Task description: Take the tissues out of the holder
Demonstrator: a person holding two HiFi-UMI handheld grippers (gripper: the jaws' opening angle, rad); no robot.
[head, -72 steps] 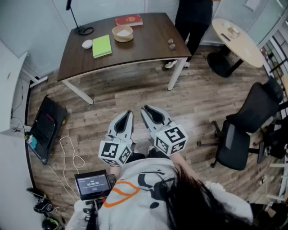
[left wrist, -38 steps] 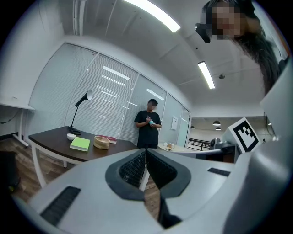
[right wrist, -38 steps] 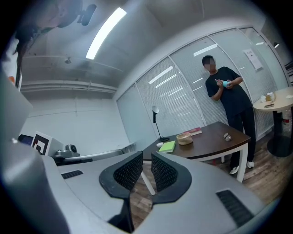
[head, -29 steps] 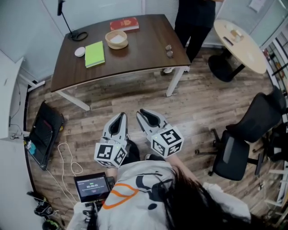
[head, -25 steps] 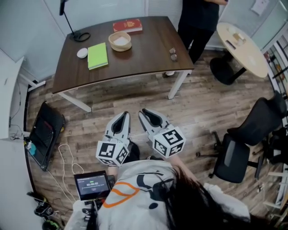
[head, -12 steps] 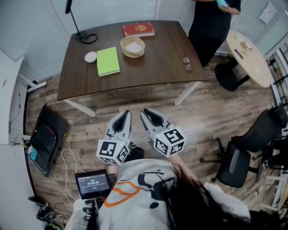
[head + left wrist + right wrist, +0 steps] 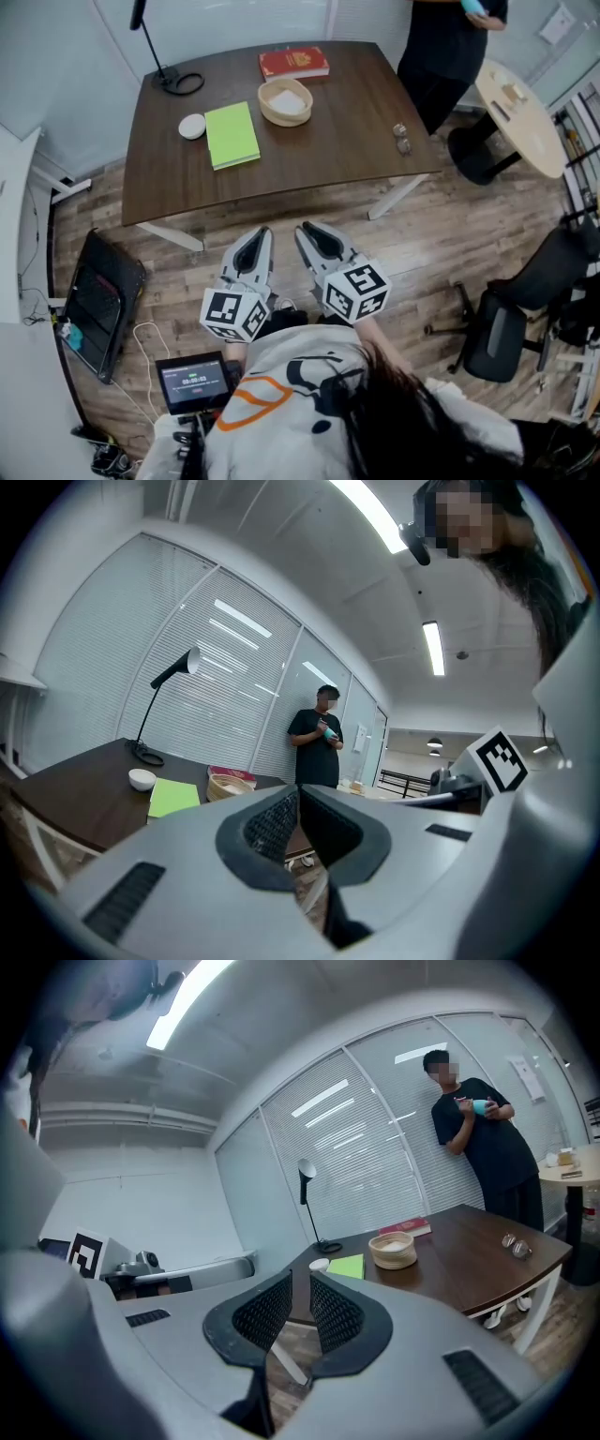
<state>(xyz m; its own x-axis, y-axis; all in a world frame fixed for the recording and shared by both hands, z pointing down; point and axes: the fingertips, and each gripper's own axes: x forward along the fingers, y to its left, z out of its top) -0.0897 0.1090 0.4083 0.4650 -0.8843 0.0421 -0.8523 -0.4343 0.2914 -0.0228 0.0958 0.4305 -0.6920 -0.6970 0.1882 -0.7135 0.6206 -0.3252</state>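
The tissue holder (image 7: 286,101), a round wooden bowl with white tissues in it, stands toward the back of the dark table (image 7: 356,131). It also shows far off as the holder (image 7: 230,784) in the left gripper view and the holder (image 7: 394,1250) in the right gripper view. Both grippers hang over the wood floor, well short of the table's near edge. My left gripper (image 7: 260,234) has its pads meeting at the tips, empty. My right gripper (image 7: 306,229) keeps a narrow gap between its pads, nothing in it.
On the table lie a red book (image 7: 293,63), a green notebook (image 7: 232,135), a small white bowl (image 7: 192,126), a lamp base (image 7: 178,82) and small metal objects (image 7: 401,138). A person (image 7: 450,42) stands at the far right corner. A round table (image 7: 520,103) and an office chair (image 7: 506,314) are right.
The table has come closer and shifted in the head view as I move toward it. Both grippers keep the same pose side by side, jaws unchanged.
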